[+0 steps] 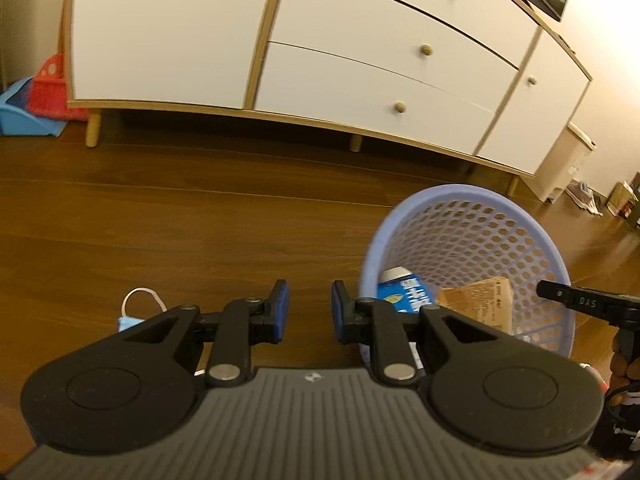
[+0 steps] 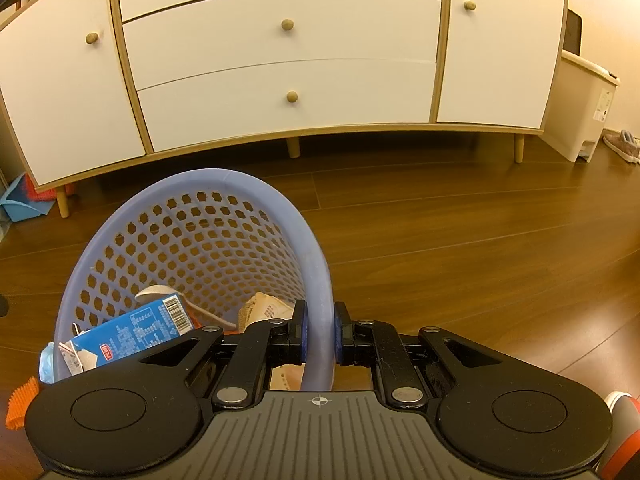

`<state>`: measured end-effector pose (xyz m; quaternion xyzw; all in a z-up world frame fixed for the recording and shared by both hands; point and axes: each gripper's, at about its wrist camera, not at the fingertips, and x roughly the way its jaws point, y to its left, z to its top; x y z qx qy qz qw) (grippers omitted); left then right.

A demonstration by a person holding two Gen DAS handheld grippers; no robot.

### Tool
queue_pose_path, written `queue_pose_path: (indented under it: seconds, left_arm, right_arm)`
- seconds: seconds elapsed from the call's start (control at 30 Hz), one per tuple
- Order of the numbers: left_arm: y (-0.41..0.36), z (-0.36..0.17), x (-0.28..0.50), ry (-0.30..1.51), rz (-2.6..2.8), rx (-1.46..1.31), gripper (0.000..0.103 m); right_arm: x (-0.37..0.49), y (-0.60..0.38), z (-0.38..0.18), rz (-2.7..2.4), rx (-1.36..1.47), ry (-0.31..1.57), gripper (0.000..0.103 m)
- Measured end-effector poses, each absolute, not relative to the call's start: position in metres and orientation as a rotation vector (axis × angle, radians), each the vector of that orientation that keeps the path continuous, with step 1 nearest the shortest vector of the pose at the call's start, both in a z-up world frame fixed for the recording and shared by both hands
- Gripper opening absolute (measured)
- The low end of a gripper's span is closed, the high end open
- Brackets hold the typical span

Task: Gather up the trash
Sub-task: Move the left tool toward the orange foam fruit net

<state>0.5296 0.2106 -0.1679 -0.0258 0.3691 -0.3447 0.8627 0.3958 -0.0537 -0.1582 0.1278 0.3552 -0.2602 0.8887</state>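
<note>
Right gripper point(image 2: 319, 334) clamps basket point(image 2: 192, 184) rim. Left gripper point(image 1: 307, 312) parted, empty; mask point(image 1: 129, 322) lower left: limp, light; pinch fabric.

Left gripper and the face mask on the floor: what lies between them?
Only bare wood floor, in the left wrist view. The open left gripper hovers beside the face mask.

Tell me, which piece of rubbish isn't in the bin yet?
The light blue face mask with white ear loops lies on the wooden floor; the blue carton and brown paper are inside the lilac mesh basket.
</note>
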Motion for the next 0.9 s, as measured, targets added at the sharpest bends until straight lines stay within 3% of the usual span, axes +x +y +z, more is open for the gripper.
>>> queue_pose_path:
  seconds: [0.4,0.9]
  left_arm:
    - [0.266,-0.180,0.530,0.807,-0.622,-0.050,0.019]
    - [0.380,-0.235,0.508,0.907,-0.388,-0.030,0.025]
  right_arm:
    - [0.396,-0.054,-0.158,-0.539,0.262,0.739,0.009]
    - [0.396,-0.054,-0.159,-0.539,0.257,0.741,0.009]
